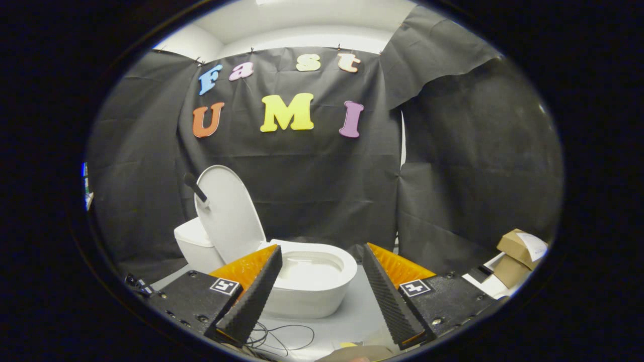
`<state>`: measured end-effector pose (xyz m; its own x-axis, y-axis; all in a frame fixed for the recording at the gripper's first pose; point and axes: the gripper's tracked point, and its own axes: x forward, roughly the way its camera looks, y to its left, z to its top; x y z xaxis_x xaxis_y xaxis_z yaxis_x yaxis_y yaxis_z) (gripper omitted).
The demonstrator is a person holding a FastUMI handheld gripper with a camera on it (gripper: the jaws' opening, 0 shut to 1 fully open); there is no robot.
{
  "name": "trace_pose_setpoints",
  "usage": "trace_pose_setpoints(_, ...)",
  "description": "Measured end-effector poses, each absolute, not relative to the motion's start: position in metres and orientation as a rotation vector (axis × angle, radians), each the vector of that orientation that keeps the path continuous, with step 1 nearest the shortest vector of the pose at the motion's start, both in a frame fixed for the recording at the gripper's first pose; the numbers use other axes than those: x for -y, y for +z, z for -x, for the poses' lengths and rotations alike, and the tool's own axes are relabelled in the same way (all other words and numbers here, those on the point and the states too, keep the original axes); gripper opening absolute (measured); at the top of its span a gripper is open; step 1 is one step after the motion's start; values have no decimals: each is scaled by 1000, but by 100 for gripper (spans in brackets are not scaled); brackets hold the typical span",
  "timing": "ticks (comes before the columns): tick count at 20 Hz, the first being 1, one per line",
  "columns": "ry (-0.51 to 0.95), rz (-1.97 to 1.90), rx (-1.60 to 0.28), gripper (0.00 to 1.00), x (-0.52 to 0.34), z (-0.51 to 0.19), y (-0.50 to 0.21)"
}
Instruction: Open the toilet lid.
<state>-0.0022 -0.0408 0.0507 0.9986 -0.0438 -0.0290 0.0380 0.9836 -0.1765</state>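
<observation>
Already the toilet lid [229,213] stands upright, far-left of your gripper [322,296], whose fingers are spread, grasping nothing; bowl [312,281] just beyond.

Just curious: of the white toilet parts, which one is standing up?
The lid: it stands raised against the tank, while the bowl lies open beyond the open, empty claw.
</observation>
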Motion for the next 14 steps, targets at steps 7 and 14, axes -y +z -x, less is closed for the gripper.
trace_pose_setpoints(7, -49, 196, -8, 100, 35, -1, 52)
trace_pose_setpoints(14, -45, 189, -26, 100, 32, -6, 45)
